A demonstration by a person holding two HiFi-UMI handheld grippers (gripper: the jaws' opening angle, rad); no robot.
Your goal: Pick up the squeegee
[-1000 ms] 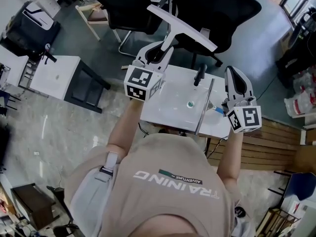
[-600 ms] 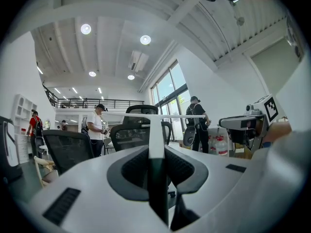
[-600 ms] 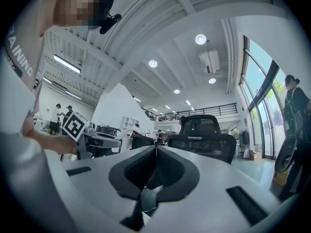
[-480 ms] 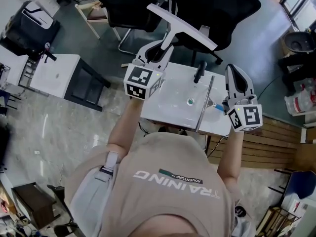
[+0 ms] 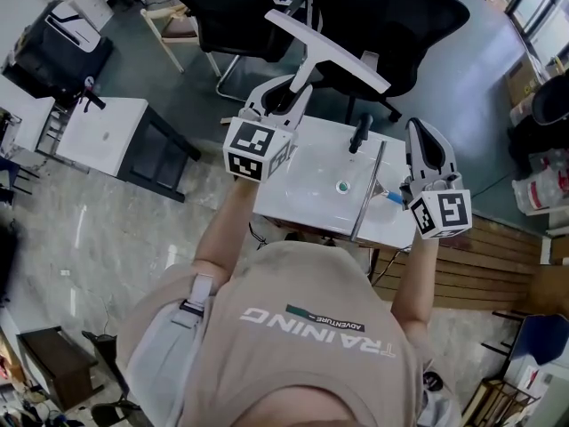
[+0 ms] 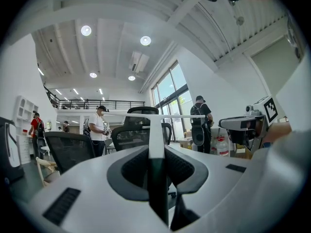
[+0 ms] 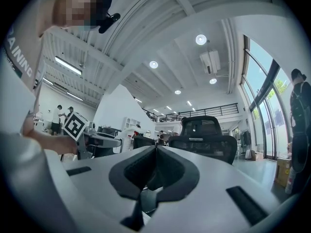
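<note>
Office floor point(image 5: 107, 229) of pale polished tile fills the head view, with black chairs point(image 5: 391, 16) at its far side and a small white table point(image 5: 311, 194) directly below me.

My left gripper point(image 5: 293, 92) hangs over the table's far left corner, its jaws partly closed and clamped on the near end of the squeegee point(image 5: 327, 52). My right gripper point(image 5: 422, 136) hangs over the table's right edge, jaws together and empty.

The squeegee is off the table, in the air above its far edge. Its handle runs on from my left jaws, away from me. The blade, its long axis, crosses the far end of the handle and sits level across the left gripper view. In the head view it slants from upper left to lower right.

Likely risk: the grip is on the handle's near end only, so the blade's weight could tip or twist the tool in the pads. A careless swing could also knock the blade against a chair back.

A black-handled tool point(image 5: 359, 133) and a thin rod point(image 5: 368, 189) lie on the table.
</note>
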